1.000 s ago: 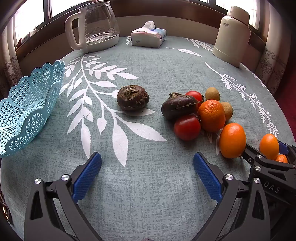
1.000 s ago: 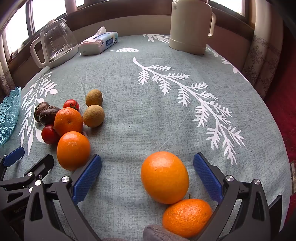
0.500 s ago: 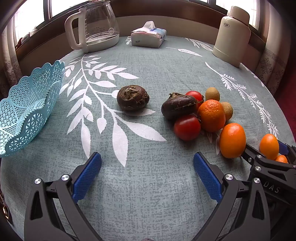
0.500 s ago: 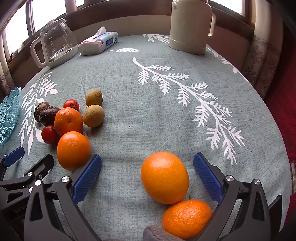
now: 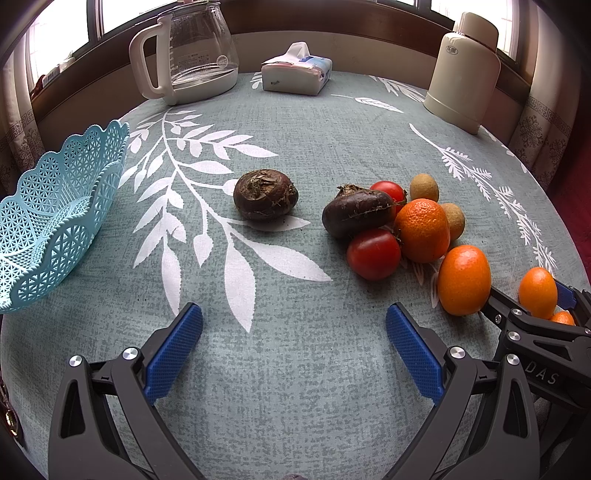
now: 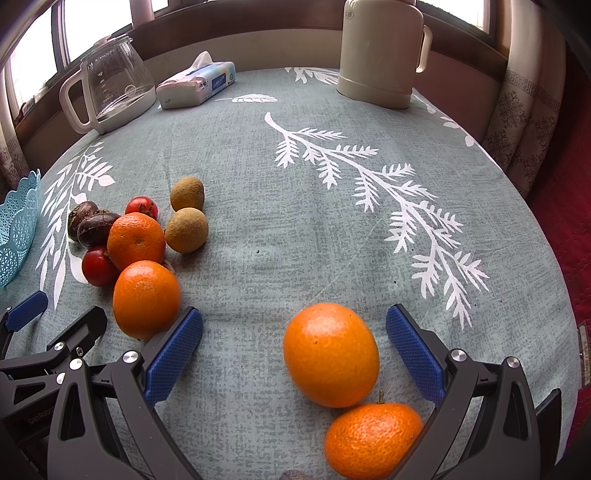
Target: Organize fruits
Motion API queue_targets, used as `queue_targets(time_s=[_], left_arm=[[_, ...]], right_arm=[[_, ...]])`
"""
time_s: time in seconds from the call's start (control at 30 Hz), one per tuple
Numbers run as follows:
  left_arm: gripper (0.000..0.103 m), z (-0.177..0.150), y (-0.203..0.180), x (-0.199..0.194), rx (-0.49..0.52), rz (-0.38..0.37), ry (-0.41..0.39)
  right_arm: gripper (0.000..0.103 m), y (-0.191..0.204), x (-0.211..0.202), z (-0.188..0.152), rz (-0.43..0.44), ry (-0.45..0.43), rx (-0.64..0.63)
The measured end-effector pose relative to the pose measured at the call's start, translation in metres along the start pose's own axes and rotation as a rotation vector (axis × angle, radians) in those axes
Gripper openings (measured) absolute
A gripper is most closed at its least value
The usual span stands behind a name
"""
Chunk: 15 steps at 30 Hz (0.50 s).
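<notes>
Nothing has moved since a second ago. The right gripper (image 6: 294,350) stays spread wide around a large orange (image 6: 331,355), not touching it. The left gripper (image 5: 294,350) hangs spread, empty, near the blue basket (image 5: 55,221).

Round table (image 5: 295,369) with grey-green leaf-print cloth, dark wood window sill (image 5: 332,22) behind, daylight through windows (image 5: 59,40), patterned curtains (image 6: 528,110) at sides.
</notes>
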<state>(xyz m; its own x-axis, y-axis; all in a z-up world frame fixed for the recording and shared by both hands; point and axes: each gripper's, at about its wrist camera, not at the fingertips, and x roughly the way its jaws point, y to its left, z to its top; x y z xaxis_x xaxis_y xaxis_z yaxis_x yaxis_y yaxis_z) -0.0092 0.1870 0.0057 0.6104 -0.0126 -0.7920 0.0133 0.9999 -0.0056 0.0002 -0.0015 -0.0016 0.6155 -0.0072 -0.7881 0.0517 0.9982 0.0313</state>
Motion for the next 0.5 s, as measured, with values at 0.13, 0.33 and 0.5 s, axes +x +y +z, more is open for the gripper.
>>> queue_targets(time_s=[0.13, 0.33, 0.5], left_arm=[[0.1, 0.0, 0.0001, -0.0001, 0.0, 0.0, 0.0], [0.1, 0.0, 0.0, -0.0001, 0.0, 0.0, 0.0], [0.1, 0.0001, -0.0001, -0.0001, 0.0, 0.001, 0.001]], right_arm=[[0.098, 0.0011, 0.0011, 0.0015, -0.001, 0.0, -0.001], [0.098, 0.0012, 0.0011, 0.0018, -0.001, 0.001, -0.001], [0.098, 0.0012, 0.001, 0.0018, -0.001, 0.001, 0.0]])
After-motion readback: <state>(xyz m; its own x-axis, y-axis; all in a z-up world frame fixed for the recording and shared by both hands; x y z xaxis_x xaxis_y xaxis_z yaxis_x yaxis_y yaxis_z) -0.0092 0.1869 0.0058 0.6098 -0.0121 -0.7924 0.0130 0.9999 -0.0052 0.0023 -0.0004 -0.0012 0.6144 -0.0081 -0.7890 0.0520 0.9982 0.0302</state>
